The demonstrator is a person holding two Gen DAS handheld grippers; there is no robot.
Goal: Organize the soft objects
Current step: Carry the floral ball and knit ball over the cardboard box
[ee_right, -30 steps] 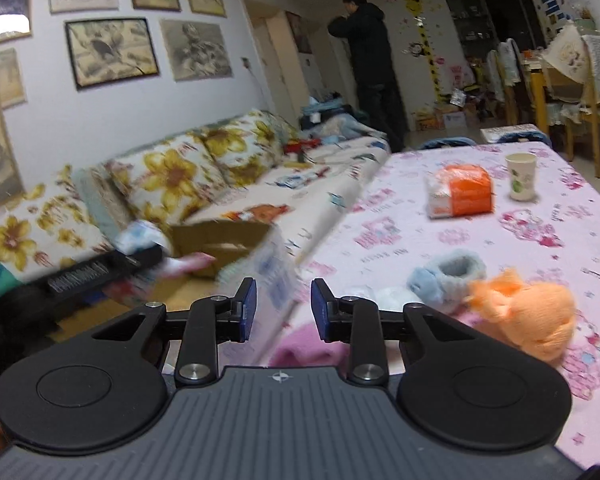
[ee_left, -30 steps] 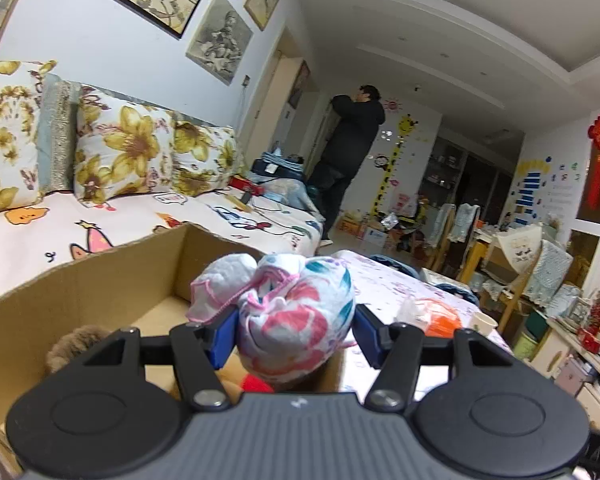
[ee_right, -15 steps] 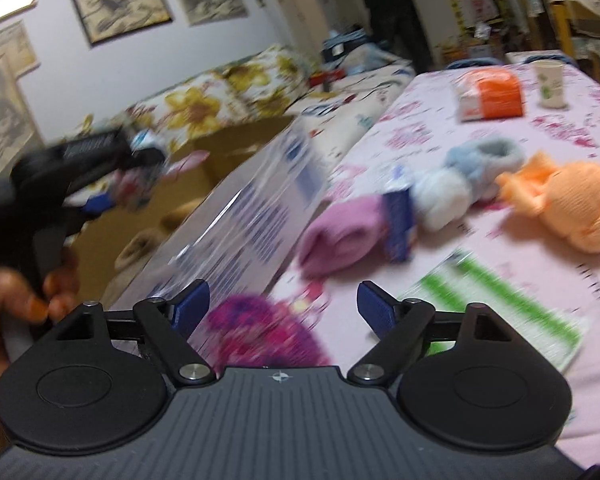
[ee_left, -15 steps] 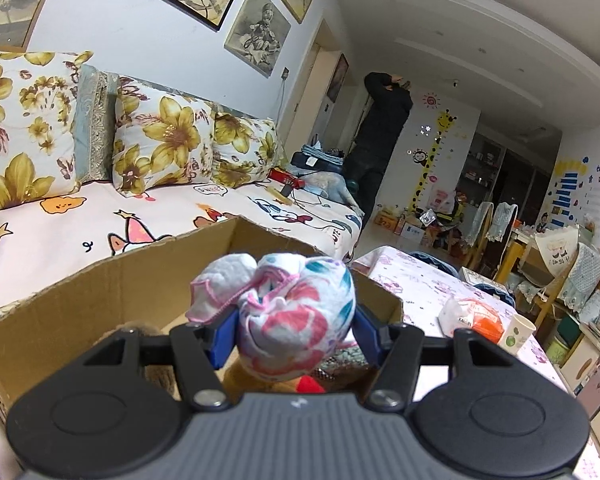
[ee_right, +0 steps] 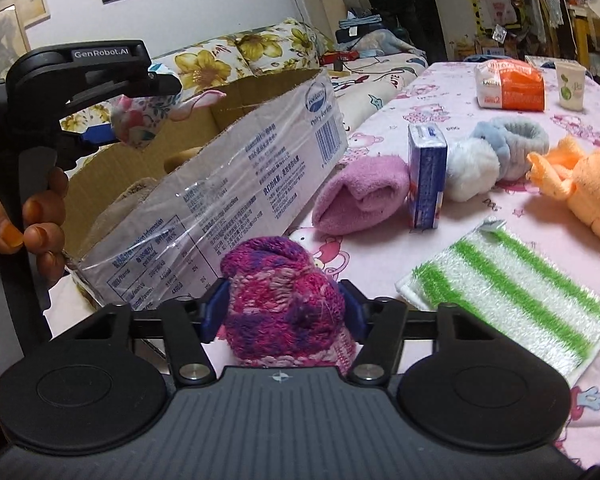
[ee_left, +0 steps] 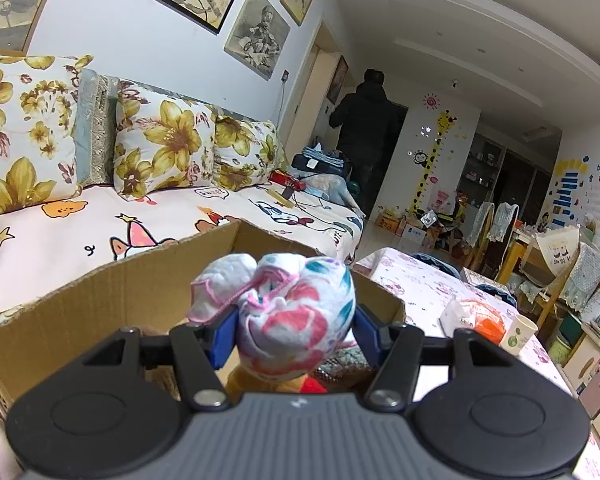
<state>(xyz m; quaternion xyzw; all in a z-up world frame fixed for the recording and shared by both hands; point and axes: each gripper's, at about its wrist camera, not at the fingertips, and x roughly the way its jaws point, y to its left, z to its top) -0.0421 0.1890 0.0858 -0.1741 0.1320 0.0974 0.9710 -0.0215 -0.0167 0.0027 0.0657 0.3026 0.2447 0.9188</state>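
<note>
My left gripper (ee_left: 294, 332) is shut on a floral cloth bundle (ee_left: 296, 312), held above the open cardboard box (ee_left: 100, 308); the right wrist view shows the same bundle (ee_right: 148, 112) over the box (ee_right: 240, 172). Brown and red soft things lie inside the box, mostly hidden. My right gripper (ee_right: 284, 308) sits low at the table's near edge beside the box. Its jaws are closing on a magenta knitted roll (ee_right: 280, 280), with both blue pads against its sides.
On the pink tablecloth (ee_right: 380, 264) lie a pink towel roll (ee_right: 360, 196), a blue carton (ee_right: 426, 176), white (ee_right: 472, 176) and blue-grey (ee_right: 512, 140) fluffy rolls, an orange cloth (ee_right: 588, 188) and a green-striped pad (ee_right: 512, 292). A paper cup (ee_right: 570, 84) stands farther back. A person (ee_left: 366, 128) stands by the doorway.
My right gripper opened wide, dropped toward the table and came in around the magenta roll. The left gripper stayed over the box with the floral bundle, tilting slightly.
</note>
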